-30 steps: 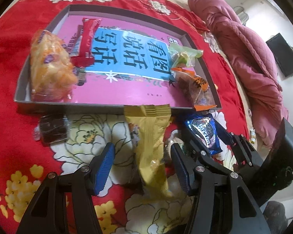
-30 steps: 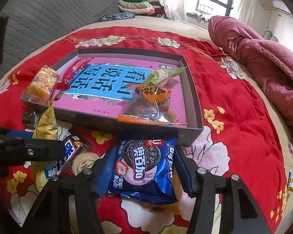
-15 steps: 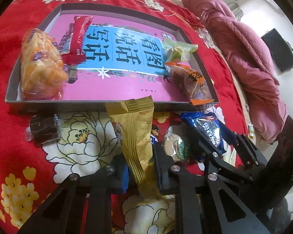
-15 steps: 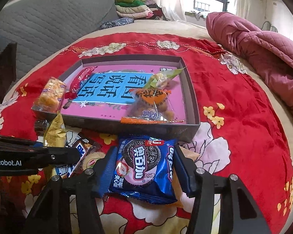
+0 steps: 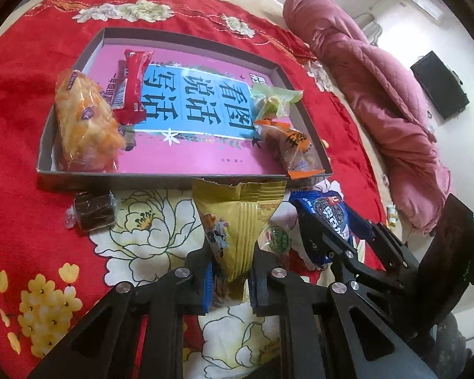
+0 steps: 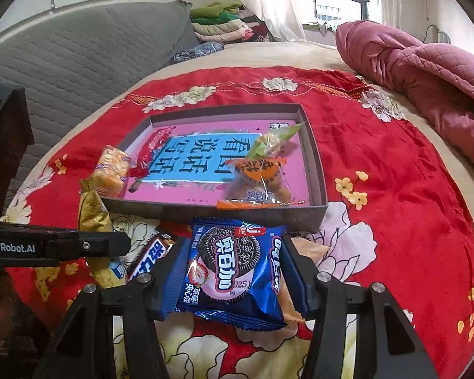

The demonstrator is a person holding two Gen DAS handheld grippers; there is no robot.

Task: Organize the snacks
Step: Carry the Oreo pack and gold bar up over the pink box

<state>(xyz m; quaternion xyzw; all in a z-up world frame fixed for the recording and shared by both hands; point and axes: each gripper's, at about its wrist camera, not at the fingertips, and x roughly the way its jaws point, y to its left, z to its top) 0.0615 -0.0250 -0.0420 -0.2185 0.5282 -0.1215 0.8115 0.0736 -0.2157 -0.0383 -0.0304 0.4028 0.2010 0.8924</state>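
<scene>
My left gripper [image 5: 229,279] is shut on the lower end of a gold snack packet [image 5: 238,224], which stands up just in front of the grey box [image 5: 161,180]. My right gripper [image 6: 233,279] is shut on a blue cookie packet [image 6: 233,271], its pads pressing both side edges; the same packet [image 5: 327,211] shows in the left wrist view. The box [image 6: 205,209] has a pink and blue printed floor and holds an orange bread bag [image 5: 85,120], a red bar [image 5: 132,87], a green-wrapped sweet [image 5: 273,101] and an orange-wrapped pastry [image 5: 295,151].
On the red flowered cloth lie a dark brown wrapped cake [image 5: 93,213], a small round green-labelled snack [image 5: 278,240] and a blue chocolate bar [image 6: 150,260]. A pink quilt [image 6: 426,72] is heaped at the right. A grey padded headboard [image 6: 88,53] stands behind the bed.
My left gripper went from wide open around the gold packet to shut on it, and the packet's top now stands higher. The right gripper kept its hold on the blue cookie packet and rose slightly.
</scene>
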